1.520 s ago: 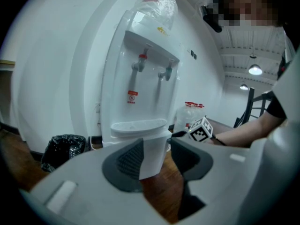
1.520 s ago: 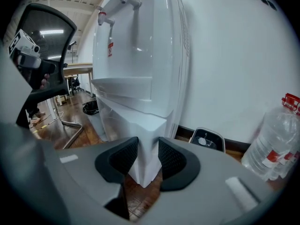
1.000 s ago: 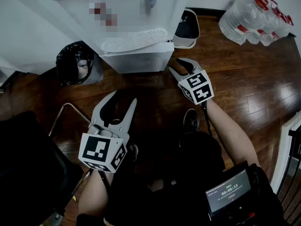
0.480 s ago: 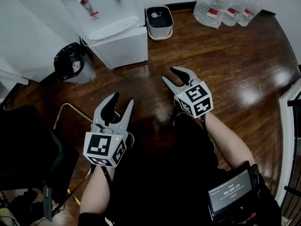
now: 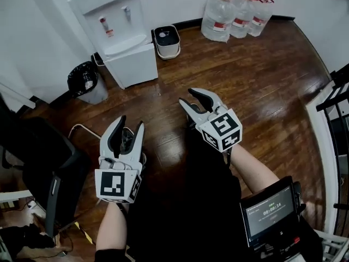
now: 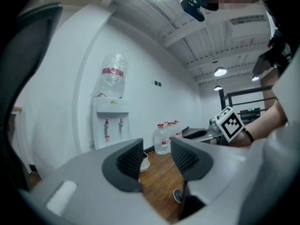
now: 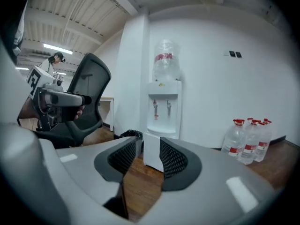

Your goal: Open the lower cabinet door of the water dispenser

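**Head view.** The tall white water dispenser (image 5: 112, 15) stands upright against the white wall, with its long axis vertical. Its taps and the white lower cabinet door (image 5: 135, 69) face out over the brown wooden floor (image 5: 262, 86), toward the grippers. The left gripper (image 5: 131, 125) is held over the floor, well apart from the door, and points roughly at the dispenser. Its fingers (image 5: 116, 135) are spread, and nothing is held between them. The right gripper (image 5: 186, 96) is held beside it, also well apart from the door, with its fingers (image 5: 203, 98) parted. A bin lined with a black bag (image 5: 87, 82) stands to the left of the cabinet. A white bucket (image 5: 166, 40) stands to its right. Clear water bottles with red caps (image 5: 234, 12) are grouped further along the wall.

**Left gripper view.** The left gripper (image 6: 157, 146) is shown with its jaws apart and only floor between them. The water dispenser (image 6: 111, 123) is seen upright, up and to the left of the fingers, at a distance.

**Right gripper view.** The right gripper (image 7: 148, 138) is shown with a narrow gap between its ribbed pads (image 7: 172, 159), and nothing is gripped. The lower cabinet door (image 7: 151, 154) is framed in that gap, far beyond the fingertips and untouched. The water dispenser (image 7: 164, 104) rises vertically above it.
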The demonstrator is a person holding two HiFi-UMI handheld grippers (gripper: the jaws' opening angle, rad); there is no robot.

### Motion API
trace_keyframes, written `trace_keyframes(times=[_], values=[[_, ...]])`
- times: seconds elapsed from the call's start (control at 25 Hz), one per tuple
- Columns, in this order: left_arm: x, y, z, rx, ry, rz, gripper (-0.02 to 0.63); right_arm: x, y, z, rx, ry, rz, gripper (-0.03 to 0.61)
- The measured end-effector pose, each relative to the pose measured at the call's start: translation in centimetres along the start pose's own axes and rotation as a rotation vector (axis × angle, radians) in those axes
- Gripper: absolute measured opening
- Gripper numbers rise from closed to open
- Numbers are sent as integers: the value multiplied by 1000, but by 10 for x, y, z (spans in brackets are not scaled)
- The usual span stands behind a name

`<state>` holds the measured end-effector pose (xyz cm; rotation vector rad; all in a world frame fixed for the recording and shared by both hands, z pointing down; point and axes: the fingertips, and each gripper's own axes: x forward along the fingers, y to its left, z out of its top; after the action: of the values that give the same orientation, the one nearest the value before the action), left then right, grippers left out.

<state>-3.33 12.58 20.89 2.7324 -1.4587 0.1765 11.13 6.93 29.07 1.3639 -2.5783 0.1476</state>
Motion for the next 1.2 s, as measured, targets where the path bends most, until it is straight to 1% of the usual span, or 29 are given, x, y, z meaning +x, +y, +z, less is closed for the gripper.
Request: trace_keyframes(times=[0.08,0.16,0.28,0.32,0.36,0.52,0.68,0.88,1.2], values=[[-23,-8,28,26,-57,11,202,-18,13,30,-28,-59,-13,158],[-43,-7,49,49,-103,39,202,-34,21,61,-56,-133,-32,158],[-63,3,71,55,-149,94,202,-56,30,99,-47,-246,-51,148],[-66,6,75,51,-158,108,202,-61,33,107,-42,-273,-55,127],[-68,10,77,43,-162,120,202,-65,35,113,-41,-293,-60,124],[-73,22,74,36,-159,152,202,-70,48,122,-54,-326,-71,123],[-75,24,71,18,-145,166,202,-74,55,121,-66,-327,-78,123],[-73,26,65,-12,-134,167,202,-73,56,119,-67,-321,-84,123],[-66,28,64,-8,-131,156,202,-69,56,120,-77,-325,-86,121]])
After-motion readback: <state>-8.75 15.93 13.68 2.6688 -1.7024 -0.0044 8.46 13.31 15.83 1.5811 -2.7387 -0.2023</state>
